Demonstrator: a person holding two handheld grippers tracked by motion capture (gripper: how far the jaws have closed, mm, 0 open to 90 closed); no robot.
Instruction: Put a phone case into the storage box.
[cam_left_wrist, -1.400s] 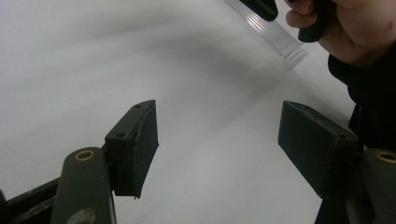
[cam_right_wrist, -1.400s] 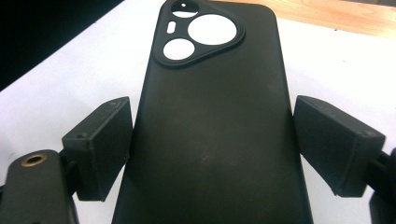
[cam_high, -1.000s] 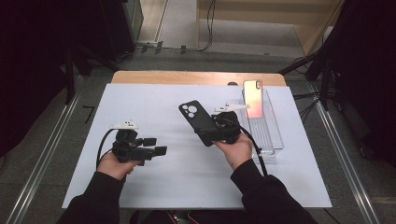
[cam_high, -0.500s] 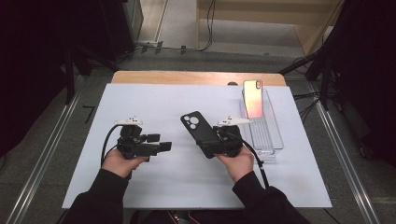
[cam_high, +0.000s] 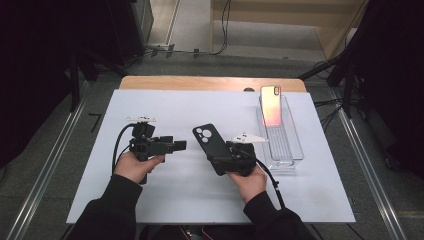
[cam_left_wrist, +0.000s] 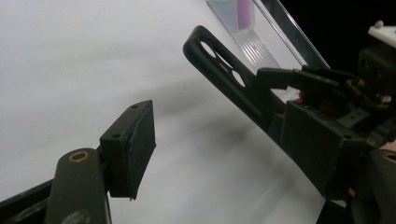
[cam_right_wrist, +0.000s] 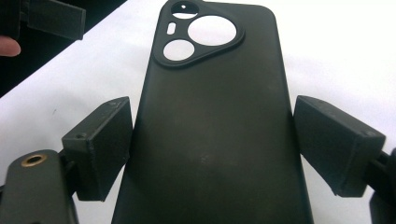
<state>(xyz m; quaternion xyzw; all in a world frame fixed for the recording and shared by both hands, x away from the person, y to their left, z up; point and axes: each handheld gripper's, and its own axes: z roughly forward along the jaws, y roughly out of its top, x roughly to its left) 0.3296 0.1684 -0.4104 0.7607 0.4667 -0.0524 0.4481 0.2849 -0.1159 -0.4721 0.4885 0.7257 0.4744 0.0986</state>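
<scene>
- Two claws are in play above the white table (cam_high: 165, 107); the work in hand is a black phone case (cam_high: 211, 145).
- Right claw (cam_high: 223, 159): clamped across the width of the phone case near its lower end, one pad on each long edge. The case is held clear of the table.
- Long axis of the case: runs from the right claw toward 11 o'clock in the high view, camera cutouts at the far end.
- Left claw (cam_high: 181, 145): jaws apart, nothing between them, pointing toward 3 o'clock.
- Key relation: the case lies at 3 o'clock from the left claw, near but apart; its free upper end is the closest part.
- A phone (cam_high: 270, 104) leans in a clear tray (cam_high: 290, 150) at 2 o'clock from the case.
</scene>
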